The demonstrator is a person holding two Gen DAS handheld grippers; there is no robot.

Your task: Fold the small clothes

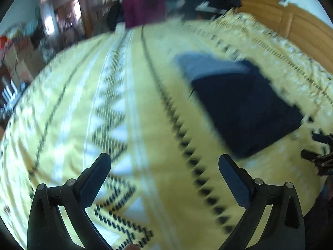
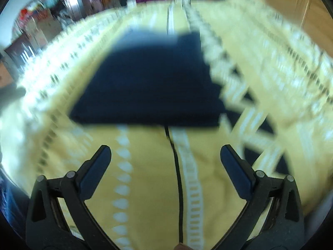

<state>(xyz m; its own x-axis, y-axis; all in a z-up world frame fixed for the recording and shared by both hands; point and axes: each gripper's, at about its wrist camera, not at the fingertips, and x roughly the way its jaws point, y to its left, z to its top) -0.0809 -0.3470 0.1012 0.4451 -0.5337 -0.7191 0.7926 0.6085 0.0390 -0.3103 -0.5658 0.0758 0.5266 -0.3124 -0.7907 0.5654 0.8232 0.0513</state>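
Left wrist view: the left gripper [image 1: 164,164] is hovering over a bed [image 1: 68,112] spread with a yellow patterned blanket, its fingers [image 1: 97,175] spread wide and gripping nothing. One dark navy garment [image 1: 245,112] is lying folded flat on the blanket, ahead and to the right of the gripper and apart from it. Its long axis is running from upper left to lower right, and a lighter blue part is showing at its far upper-left end. The other gripper's tips [image 1: 320,152] are peeking in at the right edge. The picture is blurred.

Right wrist view: the right gripper [image 2: 165,156] is also hanging released, fingers [image 2: 237,170] apart and empty. The same single garment [image 2: 149,83] is lying straight ahead, beyond the fingertips, its near edge running crosswise and its sides narrowing away from the camera. A thin black line [image 2: 178,177] is running along the blanket from under its near edge.
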